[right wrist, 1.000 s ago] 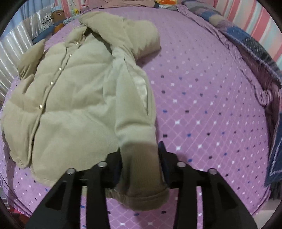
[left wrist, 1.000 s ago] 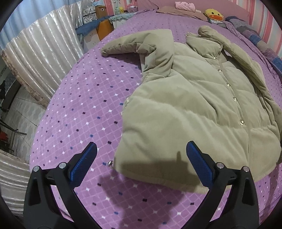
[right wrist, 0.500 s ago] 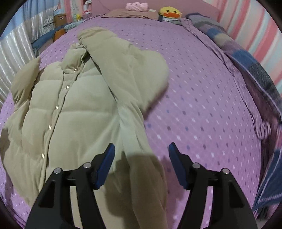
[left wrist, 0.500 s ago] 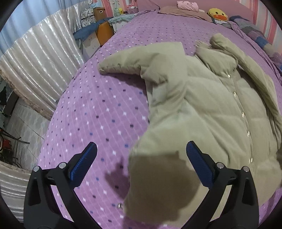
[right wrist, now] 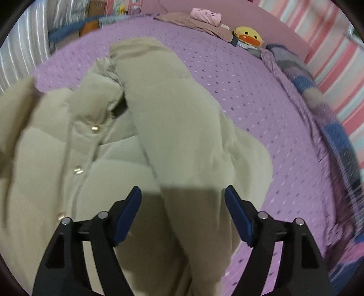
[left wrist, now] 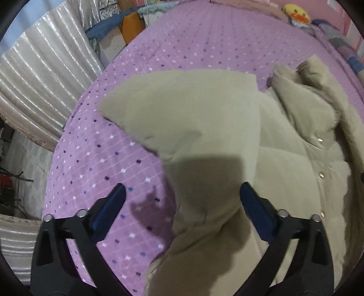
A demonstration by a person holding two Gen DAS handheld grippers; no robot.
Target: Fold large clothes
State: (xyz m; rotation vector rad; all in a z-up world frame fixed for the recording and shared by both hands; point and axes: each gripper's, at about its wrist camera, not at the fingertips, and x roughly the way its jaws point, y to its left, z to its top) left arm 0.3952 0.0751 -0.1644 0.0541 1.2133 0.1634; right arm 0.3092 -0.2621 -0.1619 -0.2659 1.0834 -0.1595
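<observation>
A beige puffer jacket [left wrist: 284, 170] with snap buttons lies front-up on the purple dotted bed cover [left wrist: 182, 45]. Its left sleeve [left wrist: 193, 118] is bent outward. The sleeve's lower part runs between the fingers of my left gripper [left wrist: 182, 189], whose jaws are closing but stand wide, pads off the cloth. In the right wrist view the jacket [right wrist: 56, 159] has its right sleeve [right wrist: 177, 127] folded down along the body. That sleeve passes between the fingers of my right gripper [right wrist: 182, 190], whose jaws are opening, neither pad pressing it.
A yellow duck plush [right wrist: 248, 36] and a pink folded item [right wrist: 206, 14] sit at the head of the bed. A blue patterned blanket [right wrist: 336, 141] runs along the bed's right side. Silver curtains [left wrist: 45, 75] and an orange box [left wrist: 132, 25] stand beyond the left edge.
The right gripper let go of the sleeve cuff it held and spread its jaws. Both grippers travelled up the jacket from the hem toward the shoulders. The left jaws have narrowed slightly.
</observation>
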